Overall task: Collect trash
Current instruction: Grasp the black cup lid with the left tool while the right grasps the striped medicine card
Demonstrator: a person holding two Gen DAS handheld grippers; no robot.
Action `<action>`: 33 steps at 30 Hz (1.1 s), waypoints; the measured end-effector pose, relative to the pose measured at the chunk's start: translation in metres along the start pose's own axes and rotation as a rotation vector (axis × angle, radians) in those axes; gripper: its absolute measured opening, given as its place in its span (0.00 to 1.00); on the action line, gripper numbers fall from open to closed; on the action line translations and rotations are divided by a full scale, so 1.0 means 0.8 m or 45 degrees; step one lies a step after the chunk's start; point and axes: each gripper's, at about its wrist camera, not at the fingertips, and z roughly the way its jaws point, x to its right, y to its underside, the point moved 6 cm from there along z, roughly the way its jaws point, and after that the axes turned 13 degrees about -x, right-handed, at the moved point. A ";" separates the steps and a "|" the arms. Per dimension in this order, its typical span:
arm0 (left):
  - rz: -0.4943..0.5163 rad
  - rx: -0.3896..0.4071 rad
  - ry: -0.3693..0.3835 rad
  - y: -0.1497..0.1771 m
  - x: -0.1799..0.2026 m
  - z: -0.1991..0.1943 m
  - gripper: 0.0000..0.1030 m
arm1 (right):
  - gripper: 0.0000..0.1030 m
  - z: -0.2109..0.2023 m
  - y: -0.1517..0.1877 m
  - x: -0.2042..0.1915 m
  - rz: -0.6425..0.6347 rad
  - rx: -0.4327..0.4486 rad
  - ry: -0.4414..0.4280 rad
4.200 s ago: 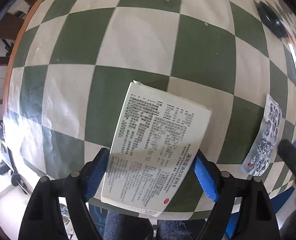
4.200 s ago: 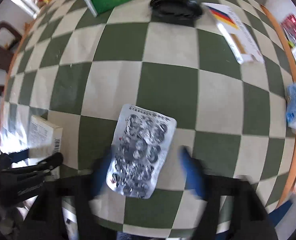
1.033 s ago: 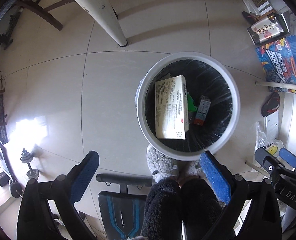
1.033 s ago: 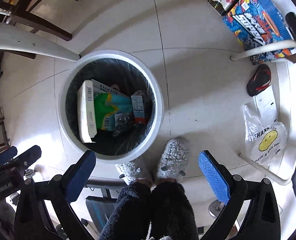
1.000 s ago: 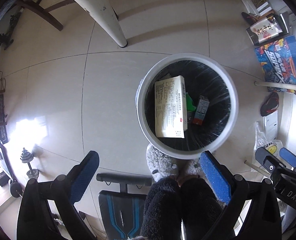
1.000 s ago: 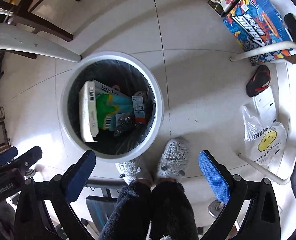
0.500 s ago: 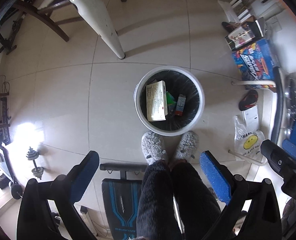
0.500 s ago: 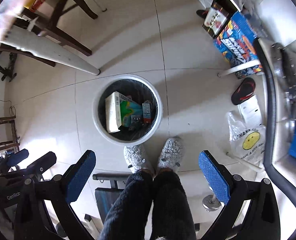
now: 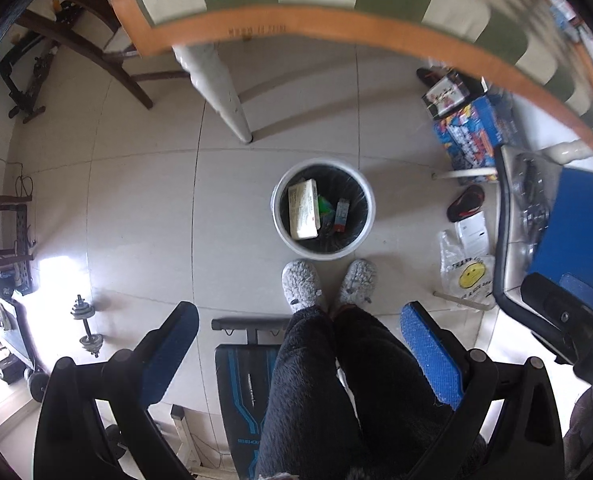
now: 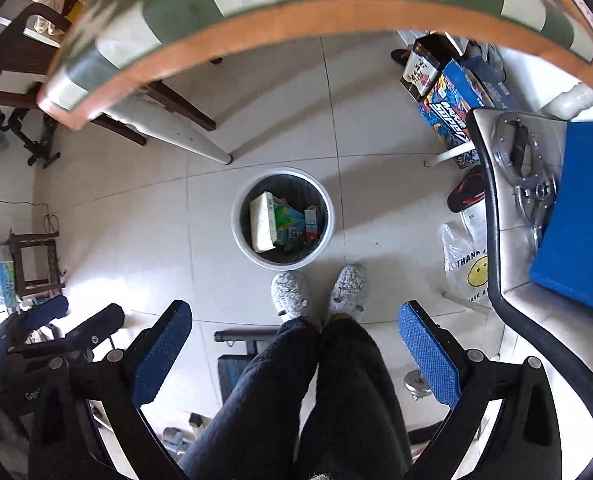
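A round white trash bin (image 9: 366,216) with a black liner stands on the tiled floor far below both grippers; it also shows in the right wrist view (image 10: 240,236). Inside lie the white medicine box (image 9: 302,210), a green package (image 10: 286,218) and the foil blister pack (image 10: 296,235). My left gripper (image 9: 296,344) is open and empty, high above the floor. My right gripper (image 10: 292,340) is open and empty at the same height. The green-and-white checkered table (image 9: 336,20) with its orange edge fills the top of both views, also in the right wrist view (image 10: 296,12).
The person's legs and grey slippers (image 9: 300,286) stand just before the bin. A white table leg (image 9: 220,88) is behind it. Boxes (image 9: 472,124), a sandal (image 9: 464,208) and a plastic bag (image 9: 466,276) lie right. A chair (image 10: 536,200) is right; dumbbells (image 9: 84,328) left.
Both grippers have risen from just above the bin to table-edge height. The bin looks much smaller and the table edge has come into view. The box and blister pack stay in the bin.
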 end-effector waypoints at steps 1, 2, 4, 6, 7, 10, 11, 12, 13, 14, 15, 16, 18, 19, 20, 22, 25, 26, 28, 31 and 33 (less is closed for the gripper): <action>0.005 0.021 -0.004 -0.002 0.002 -0.012 1.00 | 1.00 -0.011 0.001 -0.002 0.007 0.006 -0.010; 0.009 0.056 -0.006 -0.009 0.005 -0.029 1.00 | 1.00 -0.022 0.001 -0.004 0.013 0.015 -0.021; 0.021 0.127 -0.010 -0.024 0.011 -0.058 1.00 | 1.00 -0.055 -0.005 -0.006 0.034 0.053 -0.053; 0.028 0.197 -0.031 -0.046 0.019 -0.090 1.00 | 1.00 -0.086 -0.018 -0.007 0.054 0.094 -0.085; 0.032 0.238 -0.042 -0.062 0.024 -0.109 1.00 | 1.00 -0.102 -0.028 -0.007 0.064 0.117 -0.108; 0.046 0.345 -0.082 -0.108 0.041 -0.157 1.00 | 1.00 -0.145 -0.057 -0.002 0.101 0.166 -0.166; 0.054 0.376 -0.097 -0.124 0.046 -0.172 1.00 | 1.00 -0.159 -0.069 0.001 0.109 0.183 -0.182; 0.063 0.406 -0.114 -0.143 0.053 -0.186 1.00 | 1.00 -0.175 -0.084 0.004 0.117 0.207 -0.195; 0.065 0.431 -0.144 -0.162 0.061 -0.199 1.00 | 1.00 -0.190 -0.100 0.007 0.120 0.229 -0.201; 0.070 0.446 -0.162 -0.181 0.069 -0.211 1.00 | 1.00 -0.209 -0.118 0.013 0.121 0.251 -0.198; 0.079 0.463 -0.168 -0.207 0.084 -0.223 1.00 | 1.00 -0.224 -0.137 0.019 0.123 0.269 -0.200; 0.078 0.470 -0.178 -0.225 0.092 -0.230 1.00 | 1.00 -0.234 -0.152 0.025 0.121 0.280 -0.199; 0.072 0.466 -0.192 -0.267 0.112 -0.242 1.00 | 1.00 -0.259 -0.198 0.046 0.121 0.296 -0.171; 0.068 0.461 -0.190 -0.291 0.123 -0.246 1.00 | 1.00 -0.269 -0.224 0.058 0.119 0.296 -0.160; 0.055 0.452 -0.194 -0.314 0.134 -0.250 1.00 | 1.00 -0.277 -0.250 0.070 0.119 0.295 -0.150; 0.026 0.411 -0.184 -0.364 0.155 -0.253 1.00 | 1.00 -0.293 -0.307 0.100 0.117 0.293 -0.123; -0.010 0.330 -0.149 -0.432 0.186 -0.254 1.00 | 1.00 -0.307 -0.405 0.144 0.113 0.273 -0.062; -0.018 0.307 -0.144 -0.452 0.195 -0.252 1.00 | 1.00 -0.309 -0.439 0.158 0.100 0.264 -0.037; -0.040 0.264 -0.136 -0.499 0.217 -0.246 1.00 | 1.00 -0.311 -0.519 0.187 0.091 0.238 0.036; -0.077 0.221 -0.121 -0.559 0.238 -0.238 1.00 | 1.00 -0.302 -0.618 0.205 0.052 0.195 0.095; -0.094 0.195 -0.116 -0.588 0.247 -0.232 1.00 | 1.00 -0.290 -0.685 0.208 -0.001 0.168 0.162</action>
